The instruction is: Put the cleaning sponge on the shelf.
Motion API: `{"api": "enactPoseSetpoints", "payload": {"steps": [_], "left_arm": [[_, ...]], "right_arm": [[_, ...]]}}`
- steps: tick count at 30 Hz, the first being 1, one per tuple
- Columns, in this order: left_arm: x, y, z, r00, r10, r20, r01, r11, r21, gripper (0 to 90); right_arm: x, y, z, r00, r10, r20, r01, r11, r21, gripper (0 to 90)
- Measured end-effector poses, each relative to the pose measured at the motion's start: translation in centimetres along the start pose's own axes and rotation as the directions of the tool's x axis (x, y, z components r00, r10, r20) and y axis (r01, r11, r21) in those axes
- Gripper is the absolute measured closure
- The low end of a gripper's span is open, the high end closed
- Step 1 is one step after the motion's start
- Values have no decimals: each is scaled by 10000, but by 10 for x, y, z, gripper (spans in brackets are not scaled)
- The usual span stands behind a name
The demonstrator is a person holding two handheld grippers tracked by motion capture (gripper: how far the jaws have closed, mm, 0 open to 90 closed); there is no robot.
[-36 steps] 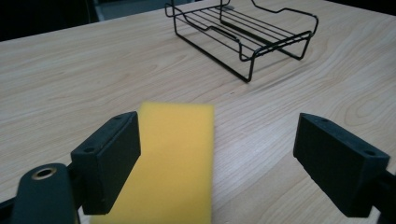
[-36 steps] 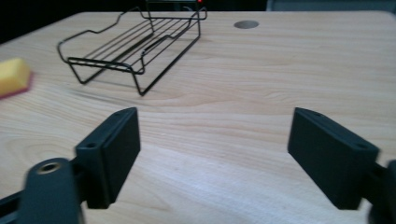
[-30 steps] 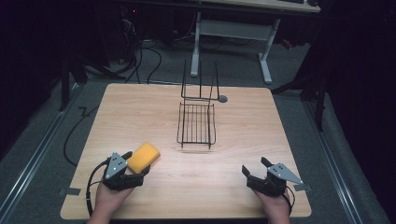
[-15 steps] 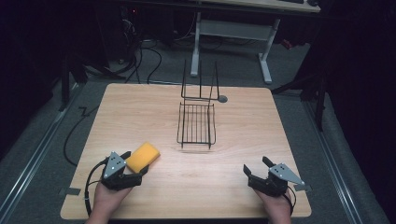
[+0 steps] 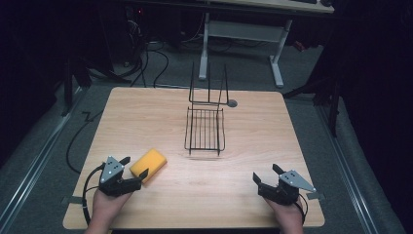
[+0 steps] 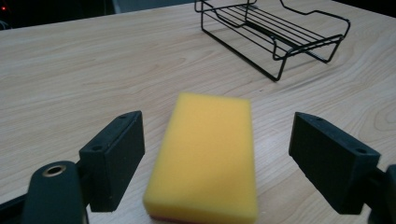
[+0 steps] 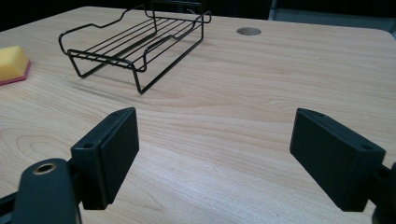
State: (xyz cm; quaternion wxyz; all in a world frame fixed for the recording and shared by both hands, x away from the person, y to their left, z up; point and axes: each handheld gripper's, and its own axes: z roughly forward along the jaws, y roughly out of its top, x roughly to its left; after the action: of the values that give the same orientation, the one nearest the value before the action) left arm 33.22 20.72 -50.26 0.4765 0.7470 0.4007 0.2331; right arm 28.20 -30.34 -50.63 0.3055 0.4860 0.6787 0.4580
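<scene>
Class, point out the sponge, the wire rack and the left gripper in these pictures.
sponge [image 6: 205, 154], left gripper view, middle of its yellow top face.
wire rack [image 5: 205, 129], high view, on its floor wires.
left gripper [image 5: 136, 167], high view, midway between its fingertips.

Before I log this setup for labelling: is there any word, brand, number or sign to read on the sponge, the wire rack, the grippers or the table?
None: no readable text on the yellow sponge, the black wire rack, the left gripper, the right gripper or the wooden table.
</scene>
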Motion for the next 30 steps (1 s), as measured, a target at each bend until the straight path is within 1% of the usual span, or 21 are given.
{"api": "enactPoseSetpoints", "payload": {"steps": [5, 8, 11, 15, 17, 19, 21, 22, 23, 24, 26, 27, 28, 29, 30], "left_arm": [[10, -4, -3, 9991, -396, -171, 396, 9992, 38, 197], [14, -6, -6, 9983, -533, -252, 535, 9985, 75, 199], [16, -8, -8, 9976, -629, -292, 631, 9980, 61, 199], [17, -10, -9, 9975, -638, -314, 643, 9978, 145, 199], [16, -11, -8, 9981, -540, -295, 547, 9982, 237, 196], [16, -11, -7, 9983, -528, -250, 535, 9982, 266, 192], [16, -12, -5, 9987, -461, -228, 470, 9981, 410, 167], [15, -12, -3, 9988, -450, -193, 459, 9976, 510, 156], [14, -13, 0, 9993, -330, -155, 340, 9971, 684, 153], [14, -13, 0, 9993, -330, -155, 340, 9971, 684, 148], [12, -14, 4, 9998, -127, -124, 138, 9956, 923, 133], [12, -14, 4, 9998, -127, -124, 138, 9956, 923, 127], [11, -15, 8, 10000, -31, -84, 41, 9938, 1109, 121], [11, -15, 8, 10000, -31, -84, 41, 9938, 1109, 113], [10, -16, 9, 10000, 17, -81, -7, 9924, 1233, 113]], "right_arm": [[0, 0, 2, 9999, 31, -96, -31, 10000, 14, 156], [0, 2, 4, 9999, 54, -140, -54, 10000, 0, 156], [1, 2, 5, 9999, 46, -161, -46, 10000, 4, 156], [2, 3, 8, 9998, 66, -209, -65, 10000, 67, 156], [2, 3, 9, 9998, 62, -211, -61, 10000, 47, 157], [2, 3, 9, 9998, 59, -213, -58, 10000, 59, 157], [2, 3, 9, 9997, 125, -220, -123, 9999, 71, 157], [2, 3, 9, 9997, 131, -217, -129, 9999, 80, 157], [2, 3, 9, 9997, 91, -226, -90, 9999, 68, 157], [2, 3, 9, 9997, 91, -226, -90, 9999, 68, 157], [2, 2, 9, 9997, 112, -226, -110, 9999, 79, 157], [2, 2, 9, 9996, 127, -235, -125, 9999, 85, 157], [2, 2, 9, 9996, 124, -237, -122, 9999, 78, 157], [2, 2, 9, 9996, 142, -229, -140, 9999, 81, 157], [2, 2, 9, 9996, 142, -229, -140, 9999, 81, 157]]}}
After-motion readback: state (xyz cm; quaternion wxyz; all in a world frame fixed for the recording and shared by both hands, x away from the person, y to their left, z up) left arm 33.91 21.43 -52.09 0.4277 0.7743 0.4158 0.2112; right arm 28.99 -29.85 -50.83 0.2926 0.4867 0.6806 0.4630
